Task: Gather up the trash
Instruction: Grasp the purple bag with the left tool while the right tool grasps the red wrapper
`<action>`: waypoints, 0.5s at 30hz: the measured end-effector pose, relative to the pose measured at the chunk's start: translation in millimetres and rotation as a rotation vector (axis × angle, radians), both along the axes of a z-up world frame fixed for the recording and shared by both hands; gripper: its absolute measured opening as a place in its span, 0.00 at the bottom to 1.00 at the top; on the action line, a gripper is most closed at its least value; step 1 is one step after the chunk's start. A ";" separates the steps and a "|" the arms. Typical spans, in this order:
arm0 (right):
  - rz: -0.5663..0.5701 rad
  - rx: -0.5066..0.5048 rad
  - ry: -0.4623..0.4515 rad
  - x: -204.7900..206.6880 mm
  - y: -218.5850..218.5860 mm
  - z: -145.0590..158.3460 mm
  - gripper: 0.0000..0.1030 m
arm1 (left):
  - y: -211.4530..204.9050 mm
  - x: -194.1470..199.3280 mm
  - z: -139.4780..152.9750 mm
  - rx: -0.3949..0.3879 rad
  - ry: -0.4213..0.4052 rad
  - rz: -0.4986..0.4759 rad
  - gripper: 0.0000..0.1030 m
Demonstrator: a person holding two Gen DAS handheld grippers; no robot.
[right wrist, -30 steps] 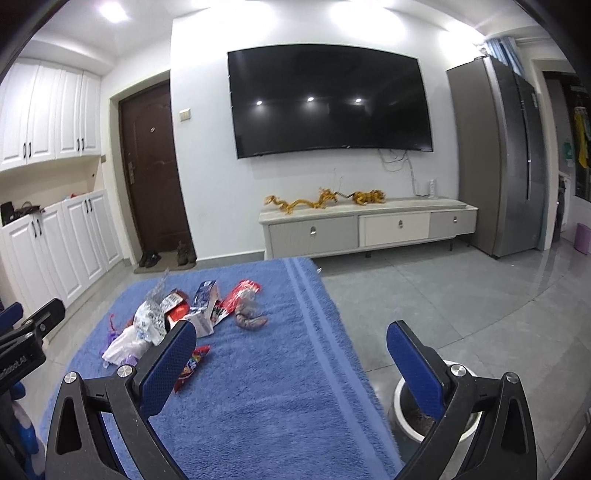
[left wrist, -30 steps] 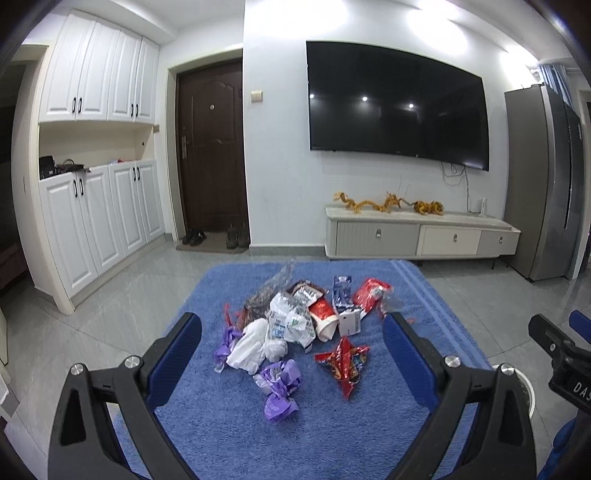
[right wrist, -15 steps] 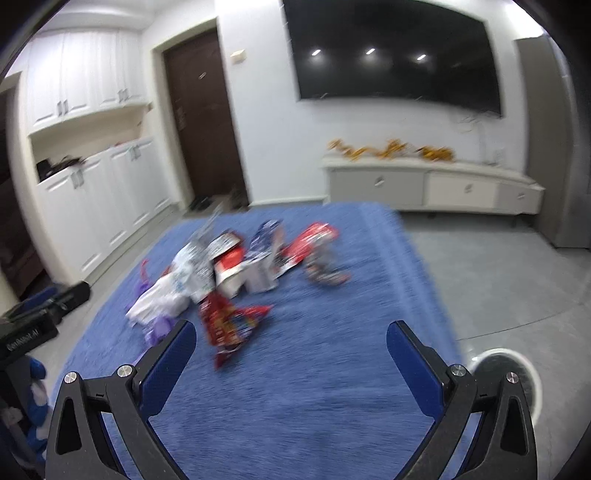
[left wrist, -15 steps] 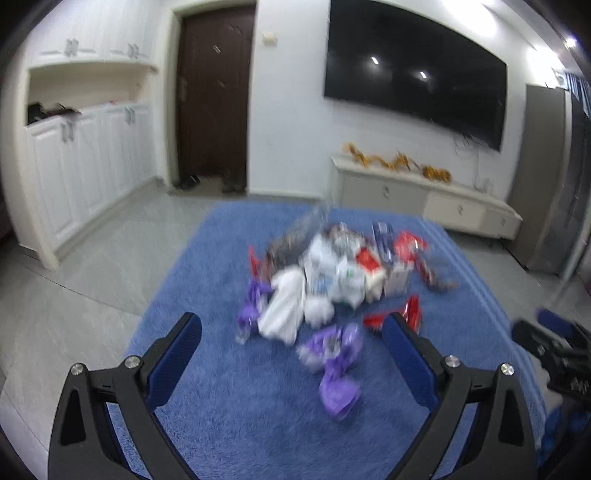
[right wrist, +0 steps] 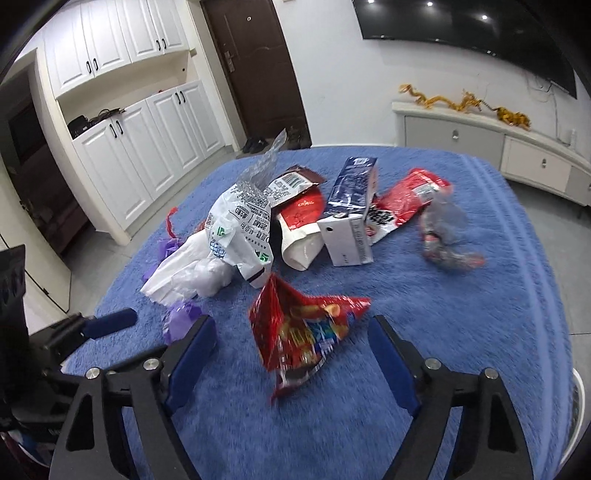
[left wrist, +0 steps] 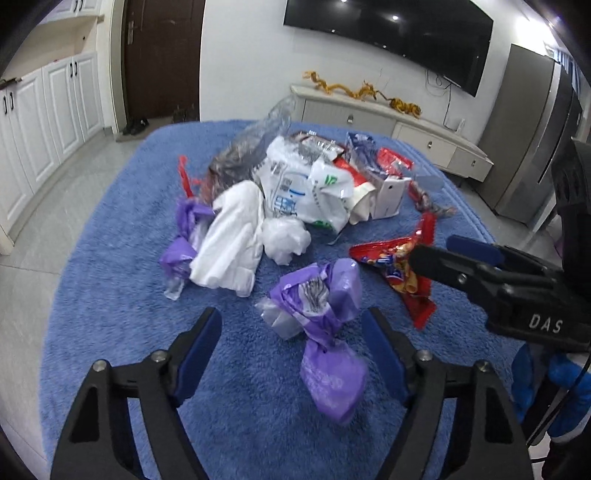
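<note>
The trash lies in a loose pile on a blue fluffy cloth [left wrist: 110, 280] that covers the table, and most of it is gathered toward the far half of the cloth, nearer the left edge than the right one. Closest to the near edge are two pieces. One is a crumpled purple bag [left wrist: 325, 332], and the left gripper [left wrist: 291, 347] is above it with the bag between its blue pads; the jaws are closing but the pads do not press on the bag. The other is a red snack wrapper [right wrist: 303, 336], torn open and lying flat, and the right gripper [right wrist: 291, 350] is over it in the same way, jaws closing, the wrapper between the pads but not pinched. Behind these two pieces there is a white folded bag [left wrist: 232, 240] with a small ball of clear plastic [left wrist: 286, 236] just beside it, and a second purple bag [left wrist: 184, 236] touching its left side. Further back a white printed plastic bag [right wrist: 240, 229] leans on a red and white pouch [right wrist: 299, 229], and next to that a white and dark blue carton [right wrist: 351, 218] lies on its side. A red packet [right wrist: 406, 199] lies behind the carton, toward the far right corner, and a crumpled clear wrapper [right wrist: 443, 236] lies apart from the pile, near the right edge. A clear crinkled film [left wrist: 269, 125] stands up at the far side of the heap. Beyond the table I see a dark door [right wrist: 255, 70], white cabinets [right wrist: 147, 147] and a low sideboard [right wrist: 480, 144] under a television [left wrist: 388, 33].
</note>
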State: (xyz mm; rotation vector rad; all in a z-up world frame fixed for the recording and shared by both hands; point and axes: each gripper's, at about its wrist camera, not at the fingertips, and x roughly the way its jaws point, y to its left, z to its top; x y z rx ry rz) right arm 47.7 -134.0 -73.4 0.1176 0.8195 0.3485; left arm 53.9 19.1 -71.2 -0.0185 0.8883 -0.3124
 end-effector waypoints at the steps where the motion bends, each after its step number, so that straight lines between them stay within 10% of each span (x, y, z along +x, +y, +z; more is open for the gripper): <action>1: 0.004 -0.002 0.006 4.7 1.5 -2.8 0.75 | -0.5 3.9 -2.5 -0.002 0.010 0.002 0.73; 9: 0.032 0.051 0.069 14.6 -3.8 -20.9 0.31 | -14.2 14.3 -13.3 -0.024 0.069 -0.018 0.36; 15: 0.045 0.089 0.023 -5.6 -22.3 -7.0 0.19 | -16.5 0.8 -2.7 -0.018 0.046 -0.010 0.26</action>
